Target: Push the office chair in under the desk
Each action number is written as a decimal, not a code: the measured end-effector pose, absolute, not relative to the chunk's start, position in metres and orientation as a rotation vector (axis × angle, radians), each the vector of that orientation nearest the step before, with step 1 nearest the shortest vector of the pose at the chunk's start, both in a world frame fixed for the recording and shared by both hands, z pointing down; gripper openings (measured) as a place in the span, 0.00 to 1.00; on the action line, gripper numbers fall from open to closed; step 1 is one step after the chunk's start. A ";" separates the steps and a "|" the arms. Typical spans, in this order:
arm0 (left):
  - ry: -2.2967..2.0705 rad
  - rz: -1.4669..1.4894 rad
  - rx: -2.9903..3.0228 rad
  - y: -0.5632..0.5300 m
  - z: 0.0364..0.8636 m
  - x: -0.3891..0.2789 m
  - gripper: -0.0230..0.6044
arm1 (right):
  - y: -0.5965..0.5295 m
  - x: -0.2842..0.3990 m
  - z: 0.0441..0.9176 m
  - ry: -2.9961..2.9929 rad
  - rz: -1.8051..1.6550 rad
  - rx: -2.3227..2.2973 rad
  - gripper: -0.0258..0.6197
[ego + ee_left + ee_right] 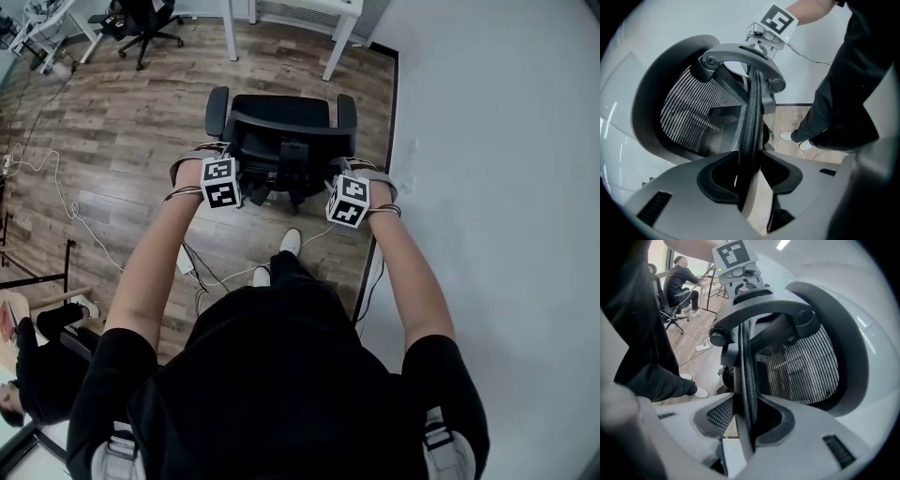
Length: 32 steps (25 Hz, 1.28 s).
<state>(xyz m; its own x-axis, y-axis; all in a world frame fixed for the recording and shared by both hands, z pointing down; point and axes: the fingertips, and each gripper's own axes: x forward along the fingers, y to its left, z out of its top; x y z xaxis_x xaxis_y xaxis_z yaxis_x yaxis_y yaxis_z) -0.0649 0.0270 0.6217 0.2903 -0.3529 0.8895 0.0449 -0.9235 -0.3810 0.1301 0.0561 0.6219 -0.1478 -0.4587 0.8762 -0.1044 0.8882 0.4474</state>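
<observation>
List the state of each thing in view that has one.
office chair, upright, not yet under the desk.
left gripper, fingers shut on the backrest edge.
right gripper, fingers shut on the backrest's other edge.

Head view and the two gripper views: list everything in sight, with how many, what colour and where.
office chair: one, black with a mesh back, on the floor just ahead of the person
second office chair: one, black, far left at the top of the head view
desk: one, white, beyond the chair
floor: brown wood planks
wall: white, along the right
cables: several, white, on the floor at left
seated person: one, in black, at a far desk
shoes: two, white, the person's own
left gripper: one, grey, clamped on the chair's back rim
right gripper: one, grey, clamped on that rim too
</observation>
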 end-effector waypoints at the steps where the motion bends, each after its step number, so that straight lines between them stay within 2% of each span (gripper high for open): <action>1: 0.279 -1.666 -2.231 0.023 0.622 -0.065 0.26 | 0.051 0.130 0.622 -1.706 -0.317 0.430 0.24; 12: 0.306 -1.676 -2.249 -0.027 0.623 -0.064 0.26 | -0.006 0.133 0.624 -1.698 -0.300 0.406 0.24; 32: 0.407 -1.740 -2.251 -0.141 0.626 -0.019 0.26 | -0.127 0.178 0.625 -1.721 -0.395 0.413 0.25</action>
